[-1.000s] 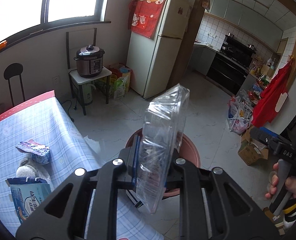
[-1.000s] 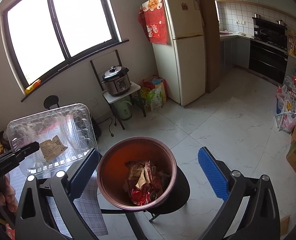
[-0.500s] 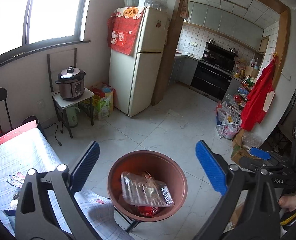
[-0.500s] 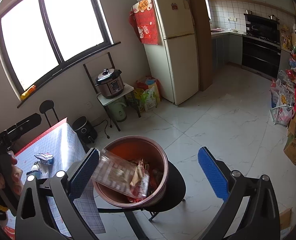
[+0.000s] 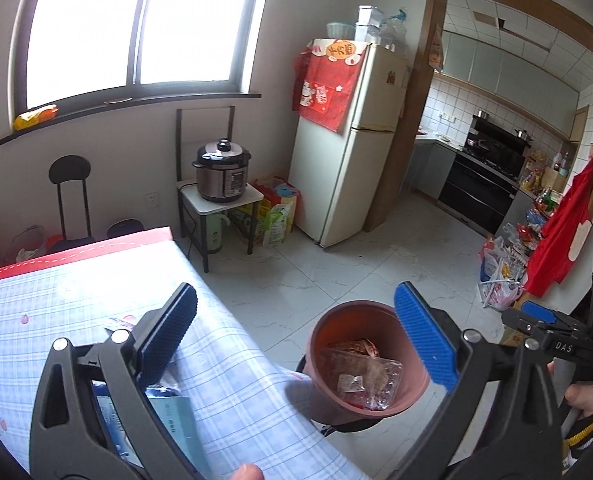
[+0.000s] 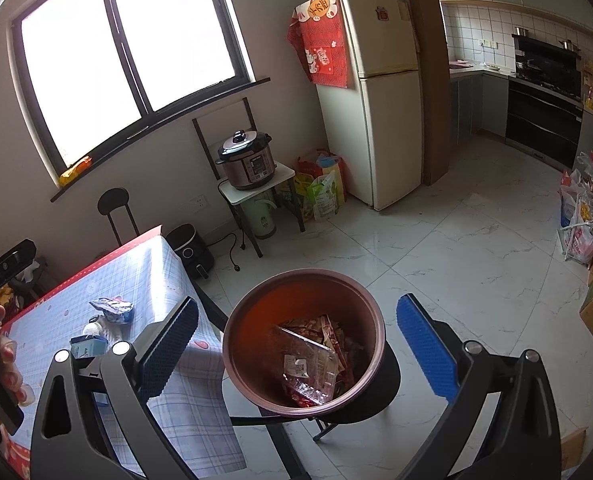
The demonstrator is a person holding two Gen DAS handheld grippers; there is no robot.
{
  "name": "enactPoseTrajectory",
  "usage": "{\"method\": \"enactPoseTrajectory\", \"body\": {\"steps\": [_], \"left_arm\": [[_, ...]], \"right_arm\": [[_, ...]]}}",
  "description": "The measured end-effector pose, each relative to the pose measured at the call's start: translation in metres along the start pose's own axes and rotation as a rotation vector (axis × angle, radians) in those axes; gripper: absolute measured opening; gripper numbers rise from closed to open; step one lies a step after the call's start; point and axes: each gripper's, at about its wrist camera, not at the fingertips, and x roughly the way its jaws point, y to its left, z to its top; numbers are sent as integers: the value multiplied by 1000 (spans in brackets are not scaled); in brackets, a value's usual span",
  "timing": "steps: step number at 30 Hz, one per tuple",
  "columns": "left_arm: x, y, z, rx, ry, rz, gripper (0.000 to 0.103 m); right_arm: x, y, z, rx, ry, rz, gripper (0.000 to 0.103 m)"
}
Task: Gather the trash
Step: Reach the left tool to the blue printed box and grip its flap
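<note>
A brown round trash bin (image 6: 256, 304) stands on a black stool beside the table; it also shows in the left wrist view (image 5: 324, 328). A clear plastic tray (image 6: 308, 364) lies inside it on red wrappers, also seen in the left wrist view (image 5: 360, 376). My left gripper (image 5: 296, 340) is open and empty, over the table edge left of the bin. My right gripper (image 6: 296, 344) is open and empty, above the bin. On the checked tablecloth (image 6: 144, 272) lie a crumpled blue wrapper (image 6: 112, 308) and a blue-white carton (image 6: 88, 346).
A pressure cooker (image 6: 246, 160) sits on a small stand by the wall, with a fridge (image 6: 376, 92) to its right. Bags (image 6: 320, 188) stand between them. A black chair (image 6: 116, 212) is behind the table. More bags and boxes (image 6: 584, 236) line the right wall.
The left gripper opened and dropped the clear tray into the bin, then swung left over the table. The right gripper stayed open above the bin.
</note>
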Motion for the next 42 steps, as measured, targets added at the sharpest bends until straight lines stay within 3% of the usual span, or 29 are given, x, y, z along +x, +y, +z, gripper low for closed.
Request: {"method": "enactPoseTrajectory", "body": {"steps": [12, 20, 28, 35, 42], "left_arm": [[-82, 115, -38, -97, -51, 206, 97], [-113, 186, -89, -209, 11, 286, 97], [-106, 211, -141, -292, 121, 269, 97], [-71, 202, -189, -297, 236, 189, 97], [-48, 217, -198, -396, 281, 99, 95]], "right_arm": [[10, 84, -11, -124, 63, 79, 98], [27, 146, -25, -213, 125, 133, 98], [45, 198, -47, -275, 199, 166, 98], [55, 228, -67, -318, 253, 169, 98], [57, 238, -75, -331, 276, 157, 98]]}}
